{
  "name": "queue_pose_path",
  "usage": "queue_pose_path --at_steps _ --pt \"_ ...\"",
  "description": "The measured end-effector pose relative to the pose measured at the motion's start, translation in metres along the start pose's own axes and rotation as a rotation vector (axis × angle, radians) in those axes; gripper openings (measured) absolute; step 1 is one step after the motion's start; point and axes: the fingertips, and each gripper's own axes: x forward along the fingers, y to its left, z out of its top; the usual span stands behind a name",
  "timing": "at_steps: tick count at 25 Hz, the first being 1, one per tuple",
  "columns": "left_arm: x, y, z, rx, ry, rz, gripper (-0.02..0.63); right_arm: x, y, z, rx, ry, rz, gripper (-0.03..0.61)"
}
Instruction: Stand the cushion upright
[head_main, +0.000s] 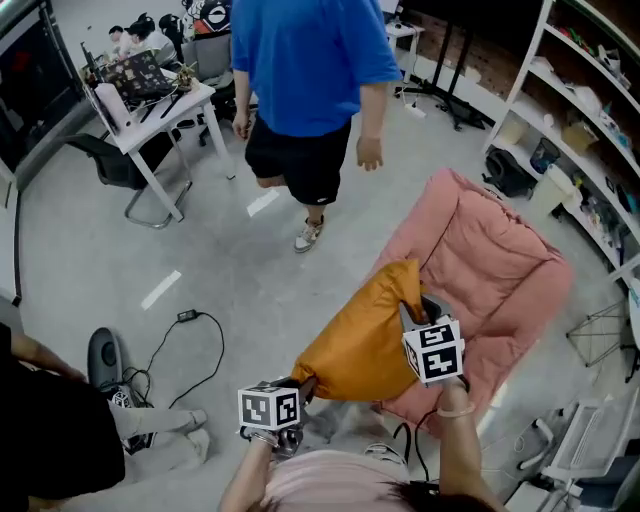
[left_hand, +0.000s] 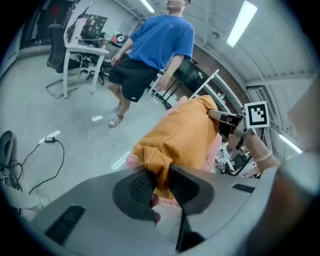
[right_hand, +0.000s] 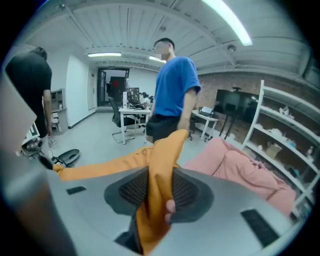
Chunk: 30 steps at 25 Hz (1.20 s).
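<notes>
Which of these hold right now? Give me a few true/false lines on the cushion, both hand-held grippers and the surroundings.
1. The left hand-held gripper pinches a corner of the orange cushion. True.
2. The other gripper is empty. False: the right hand-held gripper also has cushion fabric clamped between its pads.
3. The cushion lies flat on the floor. False: it is held up between the two grippers, next to the pink sofa.
4. A person in a blue shirt stands on the floor beyond the cushion. True.
</notes>
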Motion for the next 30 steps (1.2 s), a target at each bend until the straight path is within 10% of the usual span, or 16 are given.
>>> queue_pose_path --at_steps 30 --pt "0.013 -0.067 0.039 0.218 -0.119 -0.116 0.052 -0.150 -0.055 -0.073 0.269 -0.113 -0.375 0.130"
